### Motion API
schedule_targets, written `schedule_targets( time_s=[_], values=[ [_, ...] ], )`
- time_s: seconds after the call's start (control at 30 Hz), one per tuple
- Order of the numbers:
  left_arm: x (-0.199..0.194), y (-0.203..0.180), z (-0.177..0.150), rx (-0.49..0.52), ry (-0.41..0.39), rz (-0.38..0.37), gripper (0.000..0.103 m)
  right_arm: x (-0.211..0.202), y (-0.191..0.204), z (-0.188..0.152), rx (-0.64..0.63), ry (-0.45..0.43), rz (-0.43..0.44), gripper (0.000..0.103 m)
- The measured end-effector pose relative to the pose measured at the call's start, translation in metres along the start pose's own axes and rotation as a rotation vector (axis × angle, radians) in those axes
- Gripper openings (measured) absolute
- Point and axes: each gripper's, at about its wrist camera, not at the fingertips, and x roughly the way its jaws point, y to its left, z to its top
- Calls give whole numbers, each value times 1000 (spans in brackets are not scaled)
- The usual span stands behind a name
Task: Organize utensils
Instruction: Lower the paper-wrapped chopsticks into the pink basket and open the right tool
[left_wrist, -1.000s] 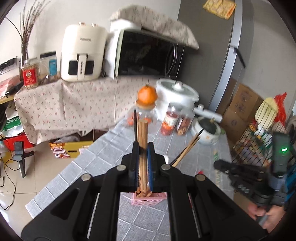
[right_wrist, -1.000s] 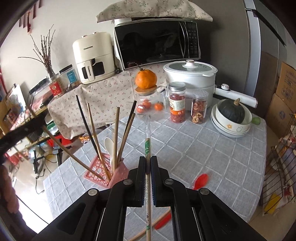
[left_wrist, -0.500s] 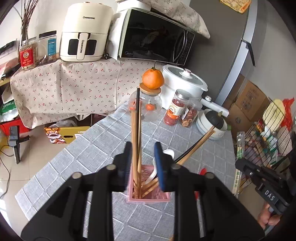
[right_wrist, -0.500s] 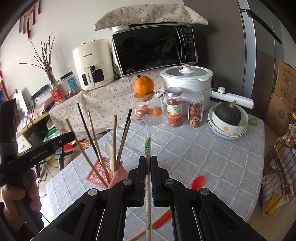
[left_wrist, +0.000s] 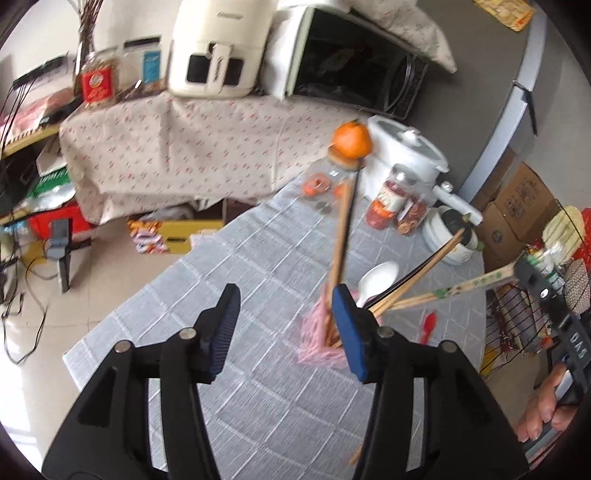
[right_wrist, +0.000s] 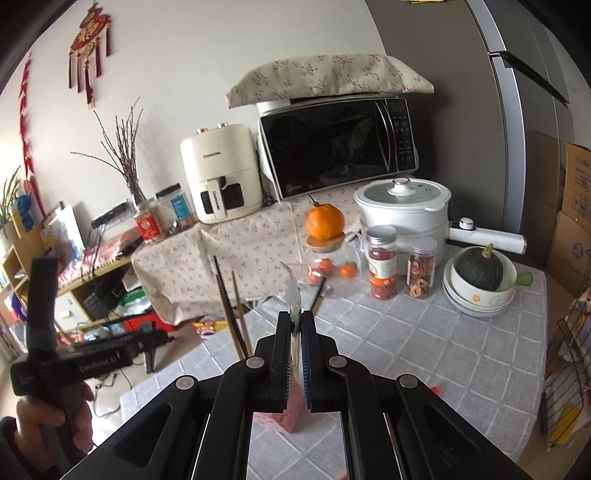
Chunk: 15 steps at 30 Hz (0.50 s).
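**Wrapped chopsticks held above the pink holder**

Grey checked cloth (left_wrist: 258, 266) covers the table, with a microwave (right_wrist: 336, 147) and air fryer (right_wrist: 218, 173) on a flowered cloth behind. From the left wrist view, the left gripper (left_wrist: 284, 325) stands wide apart and holds nothing; the pink slotted holder (left_wrist: 317, 332) sits just ahead of its right finger, blurred, with wooden chopsticks (left_wrist: 341, 236) and a white spoon (left_wrist: 376, 278) leaning out of it. That view alone shows the paper-wrapped chopsticks (left_wrist: 465, 286) reaching in from the right, and a red spoon (left_wrist: 428, 325) lying on the cloth beyond the holder. From the right wrist view, the right gripper (right_wrist: 295, 321) is pinched closed on those wrapped chopsticks (right_wrist: 294, 295), whose clear wrapper tip pokes up past the ribbed pads. Directly below its fingers only a corner of the holder (right_wrist: 290, 413) shows, with two dark, thin chopsticks (right_wrist: 229, 306) rising to the left.
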Motion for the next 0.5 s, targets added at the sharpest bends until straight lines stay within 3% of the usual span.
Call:
schedule_targets(
  time_s=[0.17, 0.33, 0.5],
  values=[
    [16, 27, -9, -95, 150, -33, 53, 9, 24, 5, 26, -64, 5, 7],
    [15, 31, -19, -76, 188, -36, 53, 11, 42, 2, -46, -93, -38, 6],
    [16, 35, -19, -85, 209, -53, 53, -2, 37, 4, -18, -84, -33, 6]
  ],
)
